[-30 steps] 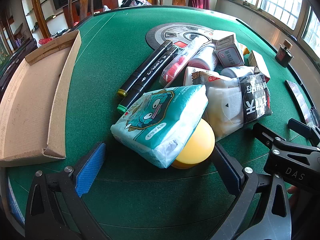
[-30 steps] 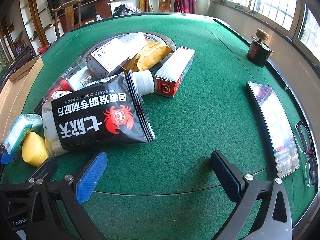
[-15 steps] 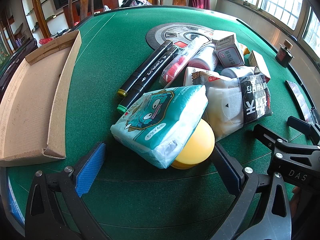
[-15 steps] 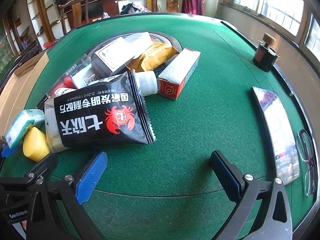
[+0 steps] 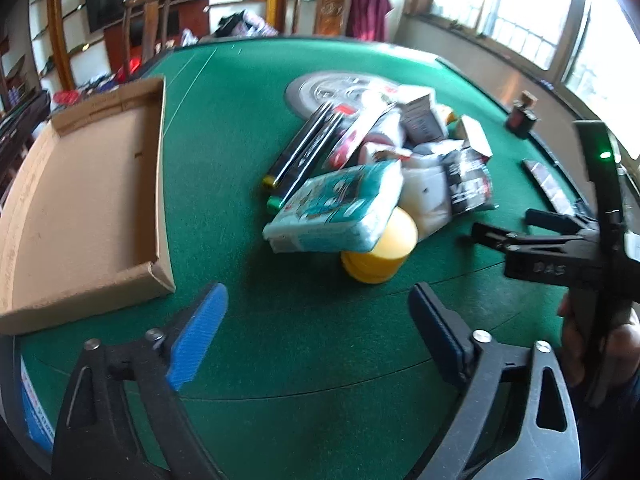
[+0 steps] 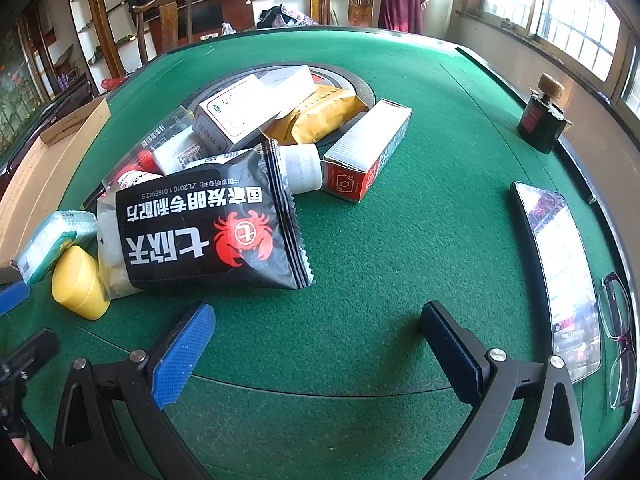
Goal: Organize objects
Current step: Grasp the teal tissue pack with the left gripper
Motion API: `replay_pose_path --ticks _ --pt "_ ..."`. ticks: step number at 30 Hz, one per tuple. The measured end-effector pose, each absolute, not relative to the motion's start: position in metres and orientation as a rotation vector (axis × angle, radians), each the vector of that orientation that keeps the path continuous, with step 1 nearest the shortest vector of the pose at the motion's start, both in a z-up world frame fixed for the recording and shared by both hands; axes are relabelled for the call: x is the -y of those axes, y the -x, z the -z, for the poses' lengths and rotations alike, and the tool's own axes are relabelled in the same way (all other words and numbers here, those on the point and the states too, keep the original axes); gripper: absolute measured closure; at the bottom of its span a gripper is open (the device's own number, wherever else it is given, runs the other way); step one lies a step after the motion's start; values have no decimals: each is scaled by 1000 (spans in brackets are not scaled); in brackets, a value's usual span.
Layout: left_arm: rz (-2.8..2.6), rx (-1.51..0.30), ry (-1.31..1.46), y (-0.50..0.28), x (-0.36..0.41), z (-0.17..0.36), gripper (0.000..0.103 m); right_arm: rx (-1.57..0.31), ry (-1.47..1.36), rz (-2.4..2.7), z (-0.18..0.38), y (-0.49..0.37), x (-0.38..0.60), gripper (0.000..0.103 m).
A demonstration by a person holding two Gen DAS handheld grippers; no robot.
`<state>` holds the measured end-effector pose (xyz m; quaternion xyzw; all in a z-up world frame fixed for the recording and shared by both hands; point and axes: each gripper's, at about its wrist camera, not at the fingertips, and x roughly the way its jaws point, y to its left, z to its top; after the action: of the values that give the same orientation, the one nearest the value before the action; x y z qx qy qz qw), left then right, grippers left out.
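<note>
— On the green felt table [image 5: 224, 128], two black markers [image 5: 298, 152] lie side by side, long axes running away, coloured caps toward the left gripper [image 5: 316, 332].
— And the grippers?
— Left's jaws have just been narrowing with nothing between them; right gripper [image 6: 316, 344] spread, empty. Tissue pack [image 5: 340, 208] leans on one yellow container [image 5: 380, 248]; cardboard tray [image 5: 80, 200] sits left.

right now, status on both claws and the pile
Left claw open, jaws just narrowed, nothing between them. Right claw open, empty. Tissue pack rests on yellow container. Cardboard tray empty.
</note>
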<state>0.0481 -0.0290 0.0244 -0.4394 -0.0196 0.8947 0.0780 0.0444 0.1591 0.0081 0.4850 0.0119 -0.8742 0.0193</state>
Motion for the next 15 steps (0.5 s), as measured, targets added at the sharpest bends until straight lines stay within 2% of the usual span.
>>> replay_pose_path --ticks 2,6,7,8,10,15 --pt "-2676 49 1287 -46 29 -27 41 -42 -1502 2707 -8 -45 -160 0" --pt "-2665 3 1298 -40 25 -26 44 -41 -1502 2706 -8 -45 -160 0" --pt "-2667 -12 1288 -39 23 -27 47 -41 -1502 2706 -8 -45 -160 0" --pt "-2666 -17 1274 -38 21 -28 55 -42 -1502 2706 -8 -45 -160 0" --pt "-2663 -46 1263 -34 16 -30 59 -41 -1502 2706 -8 -45 -160 0" --pt "-2696 -63 1233 -26 17 -38 59 -42 -1501 2707 -8 -45 -160 0"
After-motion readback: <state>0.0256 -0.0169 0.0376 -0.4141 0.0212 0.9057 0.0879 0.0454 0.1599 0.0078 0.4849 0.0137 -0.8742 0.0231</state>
